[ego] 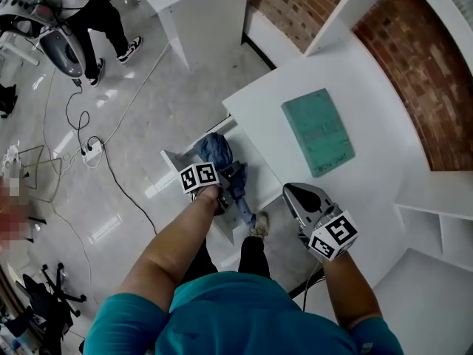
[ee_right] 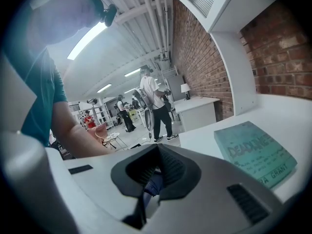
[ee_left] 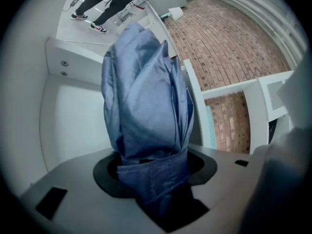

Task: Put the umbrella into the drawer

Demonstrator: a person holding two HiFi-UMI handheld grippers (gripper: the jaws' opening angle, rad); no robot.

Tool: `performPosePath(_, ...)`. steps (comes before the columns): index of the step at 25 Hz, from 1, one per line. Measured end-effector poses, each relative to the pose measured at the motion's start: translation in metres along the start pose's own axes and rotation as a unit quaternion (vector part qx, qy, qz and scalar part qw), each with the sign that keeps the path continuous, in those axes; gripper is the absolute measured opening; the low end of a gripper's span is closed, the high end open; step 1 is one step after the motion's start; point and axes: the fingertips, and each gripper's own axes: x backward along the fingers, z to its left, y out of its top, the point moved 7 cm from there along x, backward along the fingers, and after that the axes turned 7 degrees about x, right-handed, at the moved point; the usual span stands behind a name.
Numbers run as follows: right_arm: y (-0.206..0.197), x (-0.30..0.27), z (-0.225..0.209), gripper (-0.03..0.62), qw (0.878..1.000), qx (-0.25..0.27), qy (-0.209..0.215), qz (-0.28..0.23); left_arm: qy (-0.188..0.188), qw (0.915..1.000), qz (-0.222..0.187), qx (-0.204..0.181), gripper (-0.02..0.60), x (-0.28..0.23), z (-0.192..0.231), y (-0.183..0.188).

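The left gripper [ee_left: 153, 179] clamps the folded blue umbrella [ee_left: 146, 96] at its strap. The umbrella's long axis points to 12 o'clock, just over the open drawer [ee_left: 73, 126]. The right gripper [ee_right: 156, 174], jaws together and empty, hangs at 4 o'clock.

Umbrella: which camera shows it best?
The left gripper view: the folded blue umbrella fills it, held in the left gripper. The head view shows it small at the drawer; the right gripper view shows at most a blue sliver.
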Motion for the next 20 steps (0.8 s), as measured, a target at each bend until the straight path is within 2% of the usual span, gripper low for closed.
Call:
performPosePath(4,-0.006,0.002,0.000,0.021,1.000,0.001,0.004,0.003,0.012,0.9987,-0.031,0.039,0.253,-0.010,0.019,-0.001)
performPosePath(9,-0.014,0.007,0.002,0.021,1.000,-0.009,0.006,0.005,0.028,0.9954,-0.060,0.068,0.253,-0.017,0.038,0.000)
performPosePath(16,-0.024,0.014,-0.002,0.021,1.000,-0.019,0.001,0.010,0.068,0.9949,-0.059,0.045,0.253,-0.028,0.057,0.002)
performPosePath(20,-0.029,0.017,-0.005,0.021,1.000,-0.023,-0.001,0.013,0.083,0.9934,-0.058,0.054,0.255,-0.033,0.066,0.002)
